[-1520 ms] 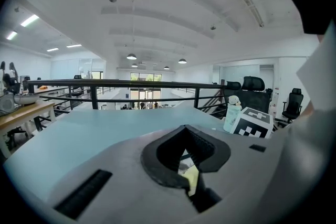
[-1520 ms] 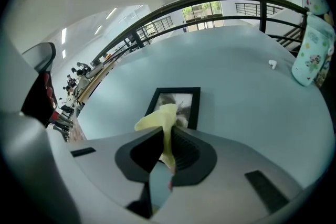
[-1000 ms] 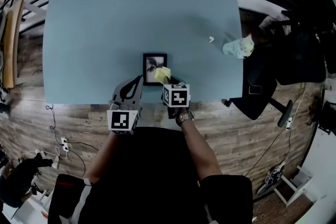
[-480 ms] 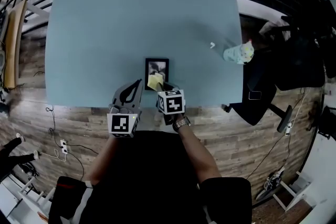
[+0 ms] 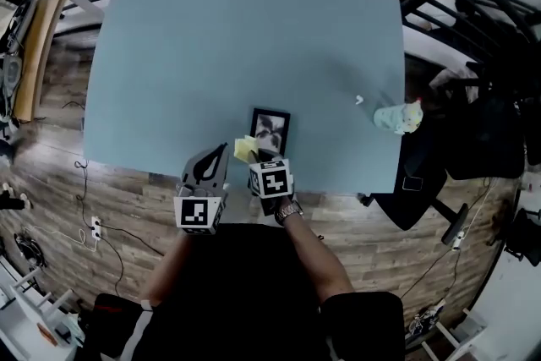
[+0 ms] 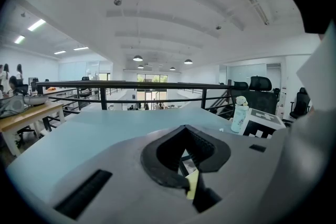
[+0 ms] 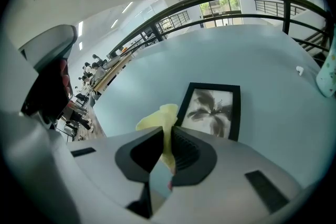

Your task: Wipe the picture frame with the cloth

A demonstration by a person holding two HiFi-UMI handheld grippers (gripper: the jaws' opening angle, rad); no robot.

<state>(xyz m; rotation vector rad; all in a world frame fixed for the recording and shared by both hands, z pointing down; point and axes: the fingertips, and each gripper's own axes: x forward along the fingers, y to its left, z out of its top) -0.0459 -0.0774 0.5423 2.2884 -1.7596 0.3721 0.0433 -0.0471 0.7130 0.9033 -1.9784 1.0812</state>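
A black picture frame [image 5: 270, 131] with a grey flower print lies flat near the table's front edge, also in the right gripper view [image 7: 212, 110]. My right gripper [image 5: 254, 156] is shut on a yellow cloth [image 5: 246, 150], which sticks up between its jaws [image 7: 160, 115]. The cloth hangs just off the frame's near left corner. My left gripper [image 5: 221, 148] sits to the left of the cloth, its jaws meeting at the tips with nothing held [image 6: 184, 127].
The light blue table [image 5: 211, 55] stretches away beyond the frame. A pale green bottle [image 5: 397, 118] stands at its right edge, with a small white scrap [image 5: 359, 100] beside it. Dark office chairs [image 5: 482, 106] are past that edge. Both grippers are at the table's front edge.
My right gripper has drawn the cloth from the frame's right part down and left, off its near left corner. The left gripper has stayed beside it.
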